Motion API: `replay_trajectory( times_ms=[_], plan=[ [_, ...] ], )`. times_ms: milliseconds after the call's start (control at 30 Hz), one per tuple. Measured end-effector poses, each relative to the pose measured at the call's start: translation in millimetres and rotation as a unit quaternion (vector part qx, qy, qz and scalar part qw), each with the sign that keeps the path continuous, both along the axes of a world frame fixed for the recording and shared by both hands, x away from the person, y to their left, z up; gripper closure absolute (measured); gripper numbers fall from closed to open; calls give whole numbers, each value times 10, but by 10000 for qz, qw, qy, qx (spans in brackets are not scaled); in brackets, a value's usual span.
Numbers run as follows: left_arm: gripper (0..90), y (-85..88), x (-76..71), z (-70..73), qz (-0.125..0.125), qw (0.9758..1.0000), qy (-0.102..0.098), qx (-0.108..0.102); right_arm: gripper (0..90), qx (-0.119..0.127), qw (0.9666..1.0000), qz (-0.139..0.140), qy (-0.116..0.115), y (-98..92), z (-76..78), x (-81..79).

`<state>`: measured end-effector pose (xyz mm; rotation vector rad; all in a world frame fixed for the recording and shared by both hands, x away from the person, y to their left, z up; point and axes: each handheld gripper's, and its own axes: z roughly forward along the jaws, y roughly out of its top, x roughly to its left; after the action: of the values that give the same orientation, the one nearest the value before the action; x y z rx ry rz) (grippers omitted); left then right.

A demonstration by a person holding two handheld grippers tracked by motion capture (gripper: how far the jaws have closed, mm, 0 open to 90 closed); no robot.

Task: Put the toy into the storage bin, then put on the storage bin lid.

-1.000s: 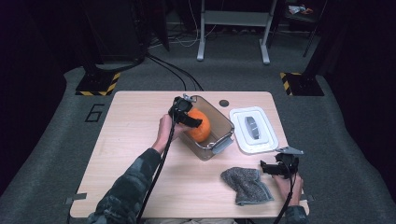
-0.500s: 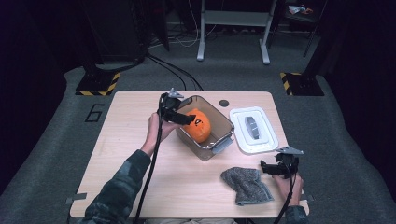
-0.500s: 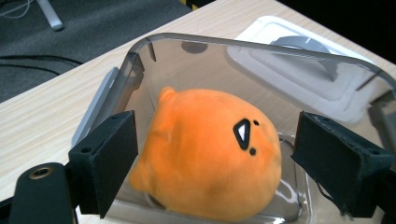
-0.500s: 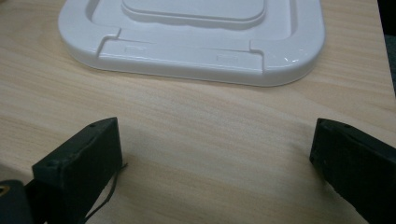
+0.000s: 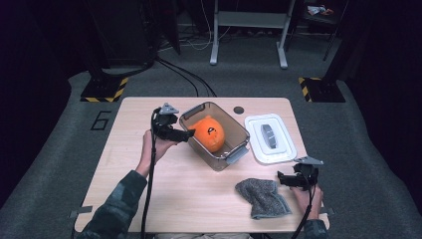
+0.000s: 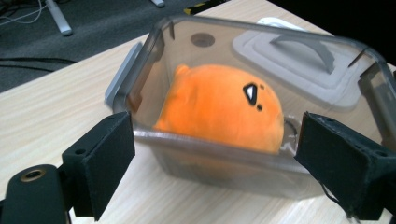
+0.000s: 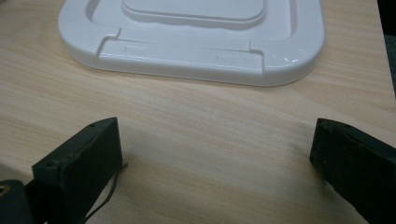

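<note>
An orange plush toy [image 5: 209, 133] [image 6: 219, 105] lies inside a clear plastic container [image 5: 234, 155] [image 6: 224, 175] in the middle of the wooden table [image 5: 194, 199]. My left gripper [image 5: 186, 133] [image 6: 219, 140] is at the container's left side, pointing at its near wall. Its jaws have just been opening and nothing is between them. The container's white lid [image 5: 271, 139] [image 7: 187, 42] lies flat to the container's right. My right gripper [image 5: 279, 178] [image 7: 215, 144] hovers open over bare wood near the table's front right, facing the lid.
A crumpled grey cloth [image 5: 261, 196] lies at the front, just left of the right gripper. A small dark disc [image 5: 239, 109] sits near the far edge behind the container. The table's left half is bare wood. Dark stands and cables fill the floor behind.
My left gripper has drawn back leftward from above the plush toy to outside the container's left wall. The toy stays in the container. The right gripper has kept still.
</note>
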<state>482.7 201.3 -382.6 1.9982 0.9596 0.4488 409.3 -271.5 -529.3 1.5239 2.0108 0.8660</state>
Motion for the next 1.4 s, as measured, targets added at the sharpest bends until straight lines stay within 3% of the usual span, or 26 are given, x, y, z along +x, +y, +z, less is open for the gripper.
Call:
replay_trajectory(
  times_ms=[300, 533, 700, 967, 1200, 1267, 1300, 1333, 1367, 1400],
  plan=[
    [95, 275, -144, -222, 212, 9998, 11, -5, 13, -2, 10000, -2, 1, 0, 0, 0],
    [71, 500, -199, -491, 404, 9990, 212, 31, 13, 0, 10000, -2, 0, 0, 0, 0],
    [40, 660, -229, -710, 585, 9974, 405, 58, 13, -1, 10000, -2, 2, 0, 0, 0],
    [18, 913, -224, -1136, 990, 9923, 735, 142, 13, 0, 10000, -3, 1, 0, 0, 0],
    [3, 1020, -186, -1344, 1101, 9898, 883, 215, 11, -28, 10000, 66, 11, -3, 1, -2],
    [0, 1037, -173, -1381, 1077, 9891, 942, 340, 12, 14, 10000, 63, 13, 0, 1, -2],
    [0, 1043, -170, -1403, 1037, 9893, 956, 373, 12, 22, 10000, 70, 15, -2, 1, -2],
    [0, 1030, -186, -1422, 1123, 9894, 853, 339, 12, 22, 10000, 70, 17, -5, 2, -4],
    [1, 1034, -205, -1433, 1048, 9901, 767, 534, 12, 22, 10000, 73, 20, -7, 2, -5],
    [2, 1022, -214, -1460, 1081, 9908, 619, 531, 13, 30, 10000, 88, 23, -11, 3, -4]
  ],
)
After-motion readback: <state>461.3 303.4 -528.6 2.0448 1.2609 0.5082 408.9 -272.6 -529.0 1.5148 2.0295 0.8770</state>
